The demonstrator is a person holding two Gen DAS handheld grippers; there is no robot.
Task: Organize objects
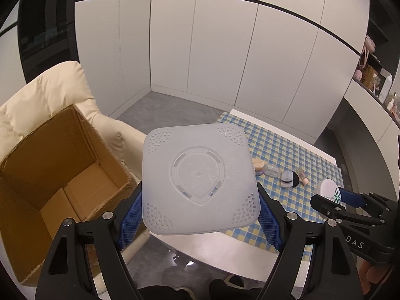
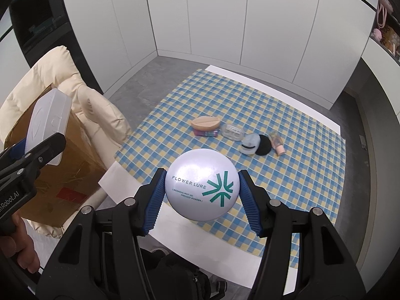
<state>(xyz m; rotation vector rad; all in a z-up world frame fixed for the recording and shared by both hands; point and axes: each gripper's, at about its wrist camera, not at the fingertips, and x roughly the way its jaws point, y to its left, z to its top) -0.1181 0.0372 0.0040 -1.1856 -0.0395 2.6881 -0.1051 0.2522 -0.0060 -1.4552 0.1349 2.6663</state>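
Observation:
My left gripper is shut on a translucent white square box with perforated corners, held in the air between the open cardboard box and the table. From the right wrist view the same square box hangs in front of the cardboard box. My right gripper is shut on a round white powder compact printed with green lettering, above the near-left corner of the blue and yellow checked cloth. In the left wrist view the compact shows at the right.
A cream padded chair carries the cardboard box, left of the white table. On the cloth lie a beige sponge, a purple item, a clear bottle, an open pale blue compact with a black puff, and a pink-capped bottle.

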